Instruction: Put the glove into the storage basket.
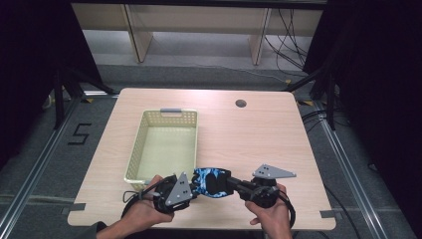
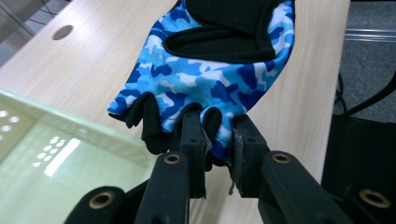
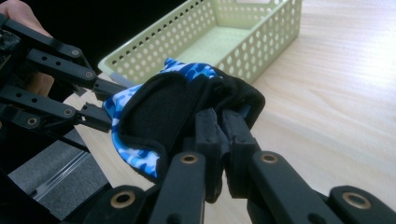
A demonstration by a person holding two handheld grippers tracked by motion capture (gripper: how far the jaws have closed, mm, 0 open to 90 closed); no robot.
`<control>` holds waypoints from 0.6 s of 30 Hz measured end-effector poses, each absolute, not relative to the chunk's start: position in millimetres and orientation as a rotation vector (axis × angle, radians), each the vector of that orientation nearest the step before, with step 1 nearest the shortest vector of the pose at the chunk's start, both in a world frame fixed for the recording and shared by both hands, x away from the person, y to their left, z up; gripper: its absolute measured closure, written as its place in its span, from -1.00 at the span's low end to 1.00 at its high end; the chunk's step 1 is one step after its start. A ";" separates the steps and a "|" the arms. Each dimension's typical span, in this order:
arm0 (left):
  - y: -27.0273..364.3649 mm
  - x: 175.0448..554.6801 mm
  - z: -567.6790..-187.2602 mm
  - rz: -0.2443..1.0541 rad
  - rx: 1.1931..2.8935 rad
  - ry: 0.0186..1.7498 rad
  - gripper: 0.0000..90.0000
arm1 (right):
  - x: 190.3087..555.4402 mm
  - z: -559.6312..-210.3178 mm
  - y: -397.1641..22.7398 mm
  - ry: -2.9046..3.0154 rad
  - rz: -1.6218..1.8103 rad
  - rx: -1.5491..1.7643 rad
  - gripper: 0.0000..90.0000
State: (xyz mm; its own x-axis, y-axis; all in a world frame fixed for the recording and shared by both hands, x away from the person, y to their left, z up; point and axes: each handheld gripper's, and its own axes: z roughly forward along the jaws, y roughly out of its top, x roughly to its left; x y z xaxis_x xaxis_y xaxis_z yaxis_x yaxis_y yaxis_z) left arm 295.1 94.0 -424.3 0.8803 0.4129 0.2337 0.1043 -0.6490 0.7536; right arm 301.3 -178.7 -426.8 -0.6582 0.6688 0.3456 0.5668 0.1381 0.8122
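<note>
A fingerless glove in blue camouflage with black trim hangs between my two grippers near the table's front edge. My left gripper is shut on its finger end; in the left gripper view the glove spreads out above the closed jaws. My right gripper is shut on the black cuff end, and in the right gripper view the glove bunches over the jaws. The left gripper appears there too, at the left.
A pale green perforated basket stands just behind the left gripper, with a grey handle at its far end; it appears empty. A round cable hole lies at the table's back right. The table's front edge is close.
</note>
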 end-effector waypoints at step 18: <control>136.2 312.2 -413.9 0.509 2.263 0.420 0.71 | 337.2 -407.7 -135.6 2.404 1.521 1.081 0.93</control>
